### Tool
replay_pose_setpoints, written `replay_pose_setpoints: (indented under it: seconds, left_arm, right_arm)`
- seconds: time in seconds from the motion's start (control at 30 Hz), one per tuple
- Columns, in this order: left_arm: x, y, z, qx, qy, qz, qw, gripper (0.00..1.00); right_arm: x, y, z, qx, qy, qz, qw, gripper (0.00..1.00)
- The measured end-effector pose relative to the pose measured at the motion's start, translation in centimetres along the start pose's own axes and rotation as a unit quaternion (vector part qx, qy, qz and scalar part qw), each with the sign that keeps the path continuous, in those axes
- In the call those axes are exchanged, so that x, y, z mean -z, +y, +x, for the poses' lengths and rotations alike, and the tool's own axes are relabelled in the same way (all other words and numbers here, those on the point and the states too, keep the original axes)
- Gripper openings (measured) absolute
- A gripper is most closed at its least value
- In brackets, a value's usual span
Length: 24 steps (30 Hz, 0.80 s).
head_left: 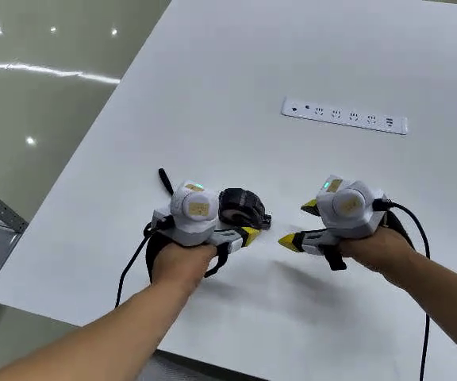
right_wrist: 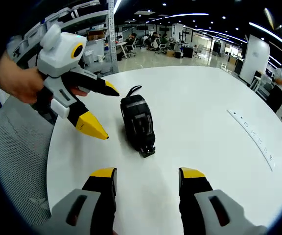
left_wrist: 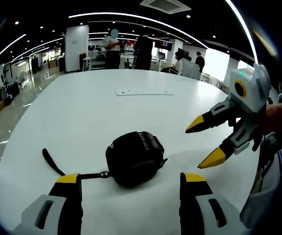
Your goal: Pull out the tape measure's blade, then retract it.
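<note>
Table [head_left: 213, 79]: left tool [right_wrist: 106, 110], right tool [head_left: 300, 225] face tape measure [head_left: 240, 206].

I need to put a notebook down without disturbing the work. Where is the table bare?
The wide stretch between the power strip and the tape measure is bare, as is the table beyond the strip. It is crowded at the near edge, where the left gripper and right gripper, both open, flank the tape measure.
</note>
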<state>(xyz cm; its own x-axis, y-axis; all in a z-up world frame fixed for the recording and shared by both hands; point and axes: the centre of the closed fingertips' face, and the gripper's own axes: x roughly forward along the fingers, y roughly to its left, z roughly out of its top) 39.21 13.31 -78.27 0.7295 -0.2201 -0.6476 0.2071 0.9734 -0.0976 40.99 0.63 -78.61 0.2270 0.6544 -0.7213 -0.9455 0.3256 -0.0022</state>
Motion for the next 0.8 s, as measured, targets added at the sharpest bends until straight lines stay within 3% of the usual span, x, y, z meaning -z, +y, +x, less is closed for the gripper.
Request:
replay_pose_setpoints:
  seconds: [0.3, 0.8]
  left_arm:
    - [-0.4, -0.3, -2.2, 0.009, -0.004, 0.016, 0.9998, 0.83]
    - [-0.6, -0.4, -6.1, 0.016, -0.012, 0.036, 0.9991, 0.86]
  right_arm:
    - [0.8, 0.3, -3.7, 0.041, -0.033, 0.062, 0.9967, 0.55]
    - [2.1, 2.6, -9.9, 0.085, -0.070, 0.114, 0.9874, 0.63]
